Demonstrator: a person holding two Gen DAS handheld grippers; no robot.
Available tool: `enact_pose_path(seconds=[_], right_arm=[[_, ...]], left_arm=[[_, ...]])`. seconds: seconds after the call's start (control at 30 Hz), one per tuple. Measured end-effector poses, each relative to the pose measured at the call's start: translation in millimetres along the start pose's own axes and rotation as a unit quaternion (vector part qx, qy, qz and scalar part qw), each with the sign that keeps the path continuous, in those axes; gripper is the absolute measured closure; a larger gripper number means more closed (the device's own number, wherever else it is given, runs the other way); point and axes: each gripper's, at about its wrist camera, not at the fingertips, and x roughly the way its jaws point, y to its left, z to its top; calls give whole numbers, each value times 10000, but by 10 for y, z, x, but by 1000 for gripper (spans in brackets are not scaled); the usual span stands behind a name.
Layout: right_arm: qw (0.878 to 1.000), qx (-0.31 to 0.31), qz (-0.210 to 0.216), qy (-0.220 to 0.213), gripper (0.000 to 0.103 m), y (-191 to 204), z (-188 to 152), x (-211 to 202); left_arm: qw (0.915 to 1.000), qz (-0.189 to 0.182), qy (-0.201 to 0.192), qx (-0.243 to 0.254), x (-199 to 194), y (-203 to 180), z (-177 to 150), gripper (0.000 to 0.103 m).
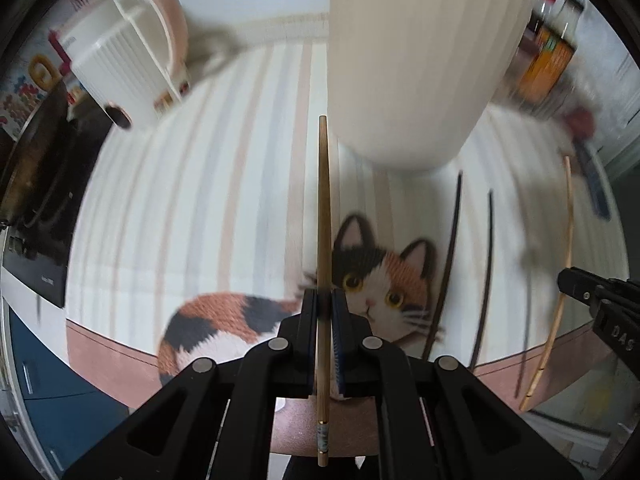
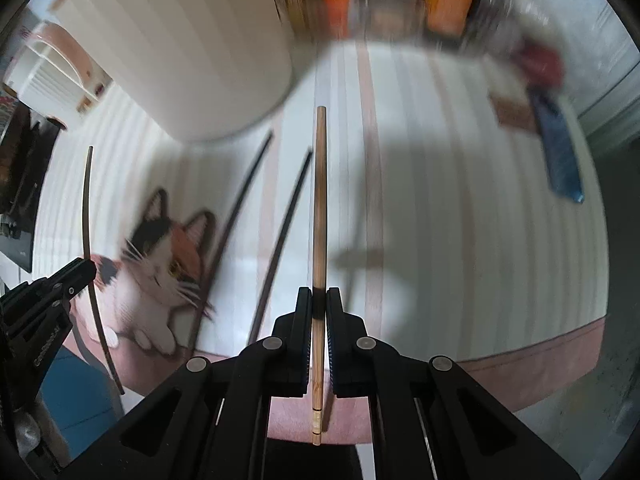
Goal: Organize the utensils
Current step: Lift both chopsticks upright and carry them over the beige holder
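Two grippers, left [image 1: 324,308] & right [image 2: 319,304], each clamp one wooden chopstick [image 1: 323,216] tip-down, prob. for dropping into white holder [image 1: 416,64] at mat's [image 1: 168,200] far edge.

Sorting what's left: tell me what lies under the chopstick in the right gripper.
Under the light chopstick clamped in the right gripper is the striped cat mat, with two dark chopsticks beside. The gripper hides the mat's near edge.

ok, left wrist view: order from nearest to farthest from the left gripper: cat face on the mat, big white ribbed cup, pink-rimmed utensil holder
1. cat face: just right of the left gripper.
2. white ribbed cup: ahead, slightly right.
3. pink-rimmed utensil holder: far back left.
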Motion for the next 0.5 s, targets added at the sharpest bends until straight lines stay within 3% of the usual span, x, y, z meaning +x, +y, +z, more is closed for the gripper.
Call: enact_pose_path(seconds=[0.17,0.5], right_arm=[[9979,-162,-77,-630,96,83,102,-402],[9906,-268,179,-1329,96,233,265,-1015]], left_arm=[[9990,-118,-421,-128,-405,50,141,99],[9937,-211,-1097,-134,-976,60,447,99]])
